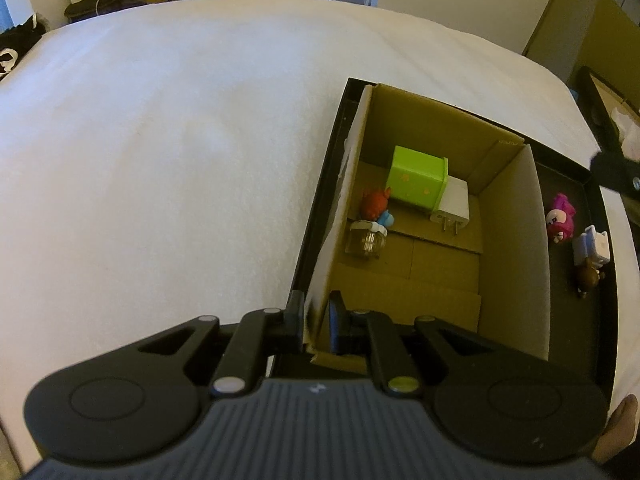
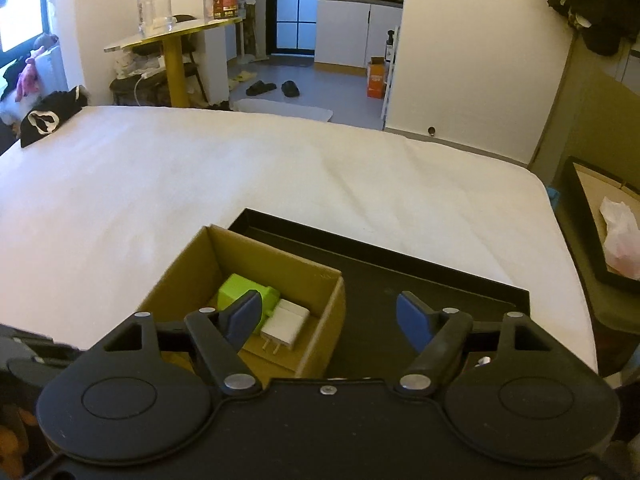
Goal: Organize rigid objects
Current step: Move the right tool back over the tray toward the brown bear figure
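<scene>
A brown cardboard box [image 1: 508,256] stands in a black tray [image 1: 316,220] on a white bed. Inside lie a green cube [image 1: 416,178], a white charger [image 1: 452,206], a red-haired figurine [image 1: 376,208] and a small clear jar [image 1: 366,240]. My left gripper [image 1: 314,322] is shut on the box's near left wall. Right of the box, on the tray floor, lie a pink figurine [image 1: 562,218], a white block [image 1: 592,246] and a brown figurine [image 1: 588,280]. My right gripper [image 2: 328,318] is open and empty above the box [image 2: 316,344] and the tray [image 2: 400,256]. The green cube [image 2: 236,292] and charger [image 2: 286,322] show between its fingers.
The white bed [image 1: 160,160] spreads wide to the left and far side. A second black tray with a plastic bag [image 2: 622,236] sits off the bed's right edge. A yellow side table [image 2: 172,36], slippers [image 2: 272,88] and a black garment [image 2: 48,118] lie beyond the bed.
</scene>
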Action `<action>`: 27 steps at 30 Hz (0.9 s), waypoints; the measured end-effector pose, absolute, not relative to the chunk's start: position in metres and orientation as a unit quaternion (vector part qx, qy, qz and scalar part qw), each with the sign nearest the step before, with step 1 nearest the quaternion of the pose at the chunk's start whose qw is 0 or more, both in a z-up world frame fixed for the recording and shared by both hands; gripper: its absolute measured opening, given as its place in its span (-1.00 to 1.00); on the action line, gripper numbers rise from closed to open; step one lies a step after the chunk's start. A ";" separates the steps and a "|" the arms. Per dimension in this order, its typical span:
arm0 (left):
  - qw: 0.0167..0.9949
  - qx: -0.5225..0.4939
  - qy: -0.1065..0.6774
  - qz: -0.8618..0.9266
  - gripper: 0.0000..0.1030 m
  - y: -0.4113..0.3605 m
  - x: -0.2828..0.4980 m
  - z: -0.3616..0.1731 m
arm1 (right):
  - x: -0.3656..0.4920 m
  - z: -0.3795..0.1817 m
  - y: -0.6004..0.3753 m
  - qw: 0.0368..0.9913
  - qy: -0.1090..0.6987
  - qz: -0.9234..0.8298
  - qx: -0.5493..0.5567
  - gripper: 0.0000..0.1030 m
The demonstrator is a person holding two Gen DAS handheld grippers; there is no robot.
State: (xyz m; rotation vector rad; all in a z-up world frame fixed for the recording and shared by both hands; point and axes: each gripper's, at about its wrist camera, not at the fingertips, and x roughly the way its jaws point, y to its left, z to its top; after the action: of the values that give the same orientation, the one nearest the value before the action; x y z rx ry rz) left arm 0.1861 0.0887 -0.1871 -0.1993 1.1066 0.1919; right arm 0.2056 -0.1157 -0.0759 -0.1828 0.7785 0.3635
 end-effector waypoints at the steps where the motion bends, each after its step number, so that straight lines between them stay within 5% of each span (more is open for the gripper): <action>1: 0.842 -0.093 0.524 0.091 -0.78 0.089 0.186 -0.187 | 0.203 -0.076 -0.119 0.906 0.375 0.177 -0.089 0.44; 13: 0.847 -0.077 0.516 0.097 -0.77 0.081 0.180 -0.180 | 0.195 -0.088 -0.148 0.892 0.405 0.190 -0.066 0.45; 19: 0.849 -0.053 0.513 0.113 -0.72 0.074 0.178 -0.175 | 0.186 -0.101 -0.162 0.889 0.411 0.192 -0.055 0.68; 25: 0.853 -0.034 0.504 0.132 -0.50 0.069 0.174 -0.169 | 0.181 -0.112 -0.182 0.890 0.417 0.185 -0.029 0.75; 27: 0.855 -0.034 0.501 0.134 -0.28 0.069 0.174 -0.167 | 0.180 -0.116 -0.189 0.891 0.417 0.178 -0.021 0.79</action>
State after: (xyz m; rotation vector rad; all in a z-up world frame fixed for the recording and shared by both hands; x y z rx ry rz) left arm 0.1742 0.0695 -0.1668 -0.0708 1.0527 0.2811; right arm 0.1804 -0.1888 -0.1158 -0.0439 0.8659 0.3702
